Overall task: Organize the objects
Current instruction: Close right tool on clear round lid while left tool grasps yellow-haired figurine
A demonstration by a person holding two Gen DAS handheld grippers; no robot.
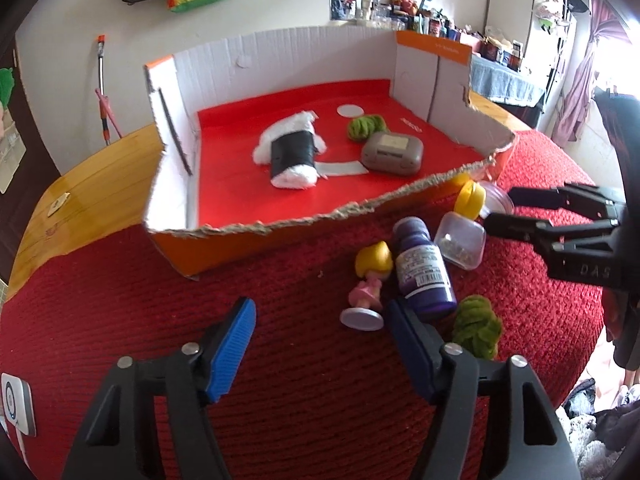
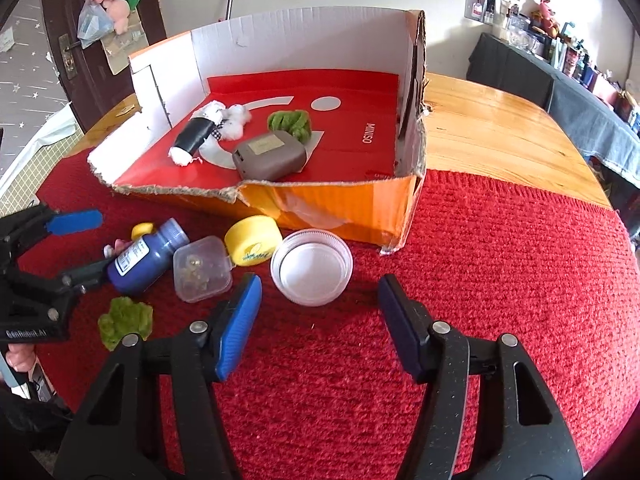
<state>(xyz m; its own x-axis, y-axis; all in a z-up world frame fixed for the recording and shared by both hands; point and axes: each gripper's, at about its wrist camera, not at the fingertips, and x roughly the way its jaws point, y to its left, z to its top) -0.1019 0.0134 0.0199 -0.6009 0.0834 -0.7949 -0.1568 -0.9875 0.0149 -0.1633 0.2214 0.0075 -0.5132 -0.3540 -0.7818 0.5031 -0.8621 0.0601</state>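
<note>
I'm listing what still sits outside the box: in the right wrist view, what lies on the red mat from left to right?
green fuzzy ball → purple bottle → clear square box → yellow lid → clear round jar

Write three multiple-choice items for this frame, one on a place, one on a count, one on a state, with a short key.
1. Where does the grey case lie?
A. inside the cardboard box
B. on the red mat beside the bottle
C. on the bare wood table

2. How many green fuzzy balls are in view?
A. one
B. two
C. four

3. How does the purple bottle rest?
A. upright, cap up
B. lying on its side
C. held off the mat by a hand-held gripper

Key: 1 A, the case sits on the box's red floor. 2 B, one ball lies in the box by the case, the other on the red mat. 3 B, the bottle lies flat on the mat next to the small figurine, with nothing gripping it.
</note>
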